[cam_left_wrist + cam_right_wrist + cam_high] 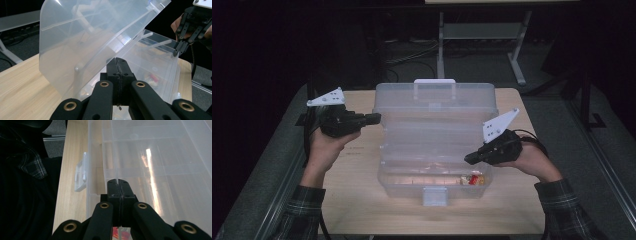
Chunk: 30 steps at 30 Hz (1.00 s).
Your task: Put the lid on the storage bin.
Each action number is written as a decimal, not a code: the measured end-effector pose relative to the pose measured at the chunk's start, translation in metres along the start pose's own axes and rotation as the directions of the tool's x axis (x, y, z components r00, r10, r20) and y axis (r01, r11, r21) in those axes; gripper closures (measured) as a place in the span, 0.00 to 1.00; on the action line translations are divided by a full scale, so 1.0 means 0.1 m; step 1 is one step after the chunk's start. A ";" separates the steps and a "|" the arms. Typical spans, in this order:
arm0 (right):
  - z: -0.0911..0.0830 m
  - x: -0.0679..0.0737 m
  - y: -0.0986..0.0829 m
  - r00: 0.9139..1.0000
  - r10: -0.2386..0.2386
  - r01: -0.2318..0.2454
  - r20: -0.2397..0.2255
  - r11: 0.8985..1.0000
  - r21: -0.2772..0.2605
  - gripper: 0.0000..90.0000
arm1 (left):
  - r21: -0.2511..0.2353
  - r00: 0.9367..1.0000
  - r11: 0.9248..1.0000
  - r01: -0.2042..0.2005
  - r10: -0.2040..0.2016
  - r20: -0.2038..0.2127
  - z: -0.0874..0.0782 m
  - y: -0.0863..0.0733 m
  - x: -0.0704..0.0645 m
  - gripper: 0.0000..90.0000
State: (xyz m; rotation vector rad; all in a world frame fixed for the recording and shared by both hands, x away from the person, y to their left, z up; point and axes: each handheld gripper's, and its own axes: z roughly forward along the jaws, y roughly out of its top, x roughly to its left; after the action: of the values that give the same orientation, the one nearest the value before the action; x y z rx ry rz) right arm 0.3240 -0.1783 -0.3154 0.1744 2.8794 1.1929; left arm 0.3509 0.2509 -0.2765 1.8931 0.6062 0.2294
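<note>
One clear plastic box (434, 145), two grippers, one table (357, 210)

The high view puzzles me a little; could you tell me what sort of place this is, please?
Probably a lab or workshop set up for recording, not a home: a plain wooden table holds one clear plastic toolbox, cables trail over the dark floor behind, and a metal-legged bench stands beyond.

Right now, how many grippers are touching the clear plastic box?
2. The left gripper meets the clear plastic box at its left edge, jaws together. The right gripper is closed on a thin wall at its right front.
</note>
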 end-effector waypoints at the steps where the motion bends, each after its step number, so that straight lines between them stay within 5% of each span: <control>1: 0.00 0.00 0.00 1.000 0.001 -0.001 0.000 1.000 -0.002 0.99 | -0.002 1.000 1.000 -0.001 0.001 0.001 0.00 0.00 0.00 1.00; 14: -0.24 0.01 -0.06 0.995 0.087 -0.080 0.045 0.988 -0.132 0.87 | -0.013 1.000 1.000 -0.005 0.005 0.004 -0.04 -0.05 -0.04 1.00; 21: -0.40 -0.05 -0.16 0.982 0.164 -0.142 0.093 0.969 -0.200 0.99 | -0.015 1.000 1.000 -0.005 0.006 0.011 -0.05 -0.11 -0.08 1.00; 30: -0.59 -0.05 -0.33 0.962 0.222 -0.176 0.157 0.949 -0.263 1.00 | -0.009 1.000 1.000 -0.023 0.023 0.016 -0.04 -0.10 -0.15 1.00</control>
State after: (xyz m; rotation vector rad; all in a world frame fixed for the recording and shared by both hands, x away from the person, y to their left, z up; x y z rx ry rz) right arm 0.3224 -0.2441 -0.2970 0.5514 2.5749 1.4680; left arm 0.3336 0.2498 -0.2824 1.8920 0.5720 0.2308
